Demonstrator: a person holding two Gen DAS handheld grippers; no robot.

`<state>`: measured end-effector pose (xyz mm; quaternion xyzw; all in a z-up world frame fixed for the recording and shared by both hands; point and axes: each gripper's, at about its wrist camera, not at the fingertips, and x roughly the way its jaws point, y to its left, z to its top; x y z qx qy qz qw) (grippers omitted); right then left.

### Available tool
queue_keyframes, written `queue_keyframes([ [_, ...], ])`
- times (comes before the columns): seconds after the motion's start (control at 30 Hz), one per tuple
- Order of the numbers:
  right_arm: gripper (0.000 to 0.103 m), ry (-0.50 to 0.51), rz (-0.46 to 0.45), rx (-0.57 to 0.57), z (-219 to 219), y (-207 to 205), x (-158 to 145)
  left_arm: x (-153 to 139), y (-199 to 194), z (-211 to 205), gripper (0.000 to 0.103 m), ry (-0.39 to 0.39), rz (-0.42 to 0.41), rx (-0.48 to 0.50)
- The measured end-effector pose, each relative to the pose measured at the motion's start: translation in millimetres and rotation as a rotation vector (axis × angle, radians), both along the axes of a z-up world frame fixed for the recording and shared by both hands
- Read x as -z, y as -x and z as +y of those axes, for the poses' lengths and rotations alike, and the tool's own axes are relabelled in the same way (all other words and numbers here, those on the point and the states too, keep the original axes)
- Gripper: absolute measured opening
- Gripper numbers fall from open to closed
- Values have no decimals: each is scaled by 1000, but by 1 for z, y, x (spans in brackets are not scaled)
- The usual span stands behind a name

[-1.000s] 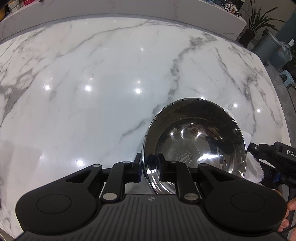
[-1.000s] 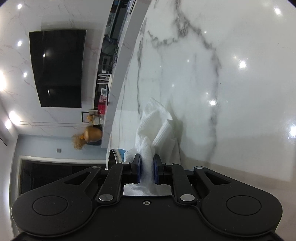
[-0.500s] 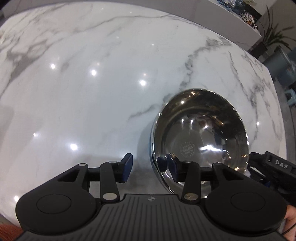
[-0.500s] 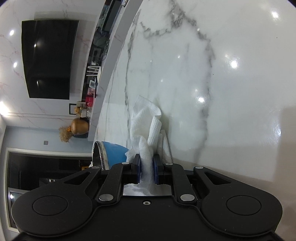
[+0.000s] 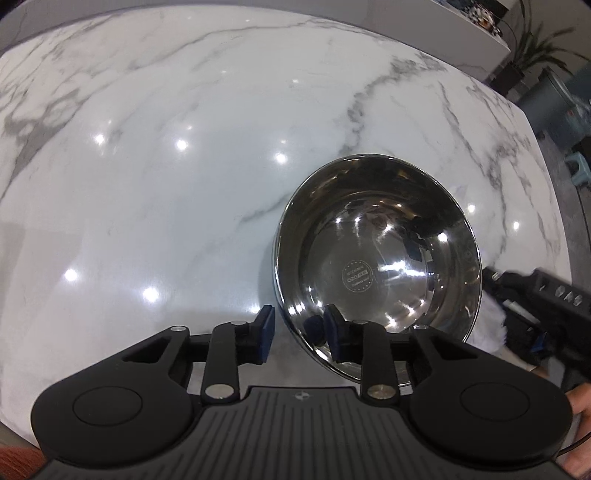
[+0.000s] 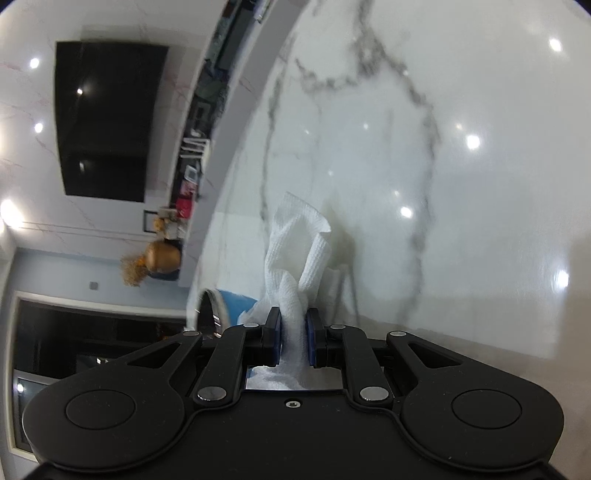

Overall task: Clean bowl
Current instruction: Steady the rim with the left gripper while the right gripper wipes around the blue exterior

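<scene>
A shiny steel bowl point(image 5: 376, 258) stands on the white marble counter point(image 5: 184, 166). My left gripper point(image 5: 299, 334) is open, its jaws astride the bowl's near rim, one outside and one inside, not clamping it. My right gripper point(image 6: 293, 332) is shut on a crumpled white paper towel point(image 6: 295, 254), held just above the counter point(image 6: 461, 184). The bowl's blue outer wall point(image 6: 236, 306) shows at the left of the right wrist view. The right gripper point(image 5: 546, 314) and a bit of towel point(image 5: 487, 325) show beside the bowl's right side.
The counter's far edge curves past a ledge with small items point(image 5: 476, 18), a potted plant point(image 5: 535, 55) and a grey bin point(image 5: 546, 103). A dark wall screen point(image 6: 107, 118) and a gold vase point(image 6: 159, 258) lie beyond the counter.
My left gripper has opened and let go of the bowl's rim; the bowl now rests on the counter. My right gripper still holds the towel, shifted slightly.
</scene>
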<state>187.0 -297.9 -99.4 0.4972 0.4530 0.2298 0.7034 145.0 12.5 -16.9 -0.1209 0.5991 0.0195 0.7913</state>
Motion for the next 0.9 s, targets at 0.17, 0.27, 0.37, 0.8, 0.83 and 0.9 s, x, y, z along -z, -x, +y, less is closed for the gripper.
queue_keyframes([
  [0.17,13,-109,-74,32,-8,1,-6,-5,-6,5,13,-42,-22,68],
  [0.27,13,-134,-104,28,-7,0,-8,-6,-10,7,13,-54,-29,81],
  [0.37,13,-129,-98,7,-3,-2,-7,-6,-13,6,13,-67,-37,88],
  [0.8,13,-59,-2,-11,6,-5,5,-3,-23,8,13,-62,-84,65],
  [0.83,13,-48,7,-12,8,-4,6,-2,-24,9,13,-59,-88,60],
  [0.9,13,-43,19,-15,10,-4,8,-2,-24,9,13,-56,-96,55],
])
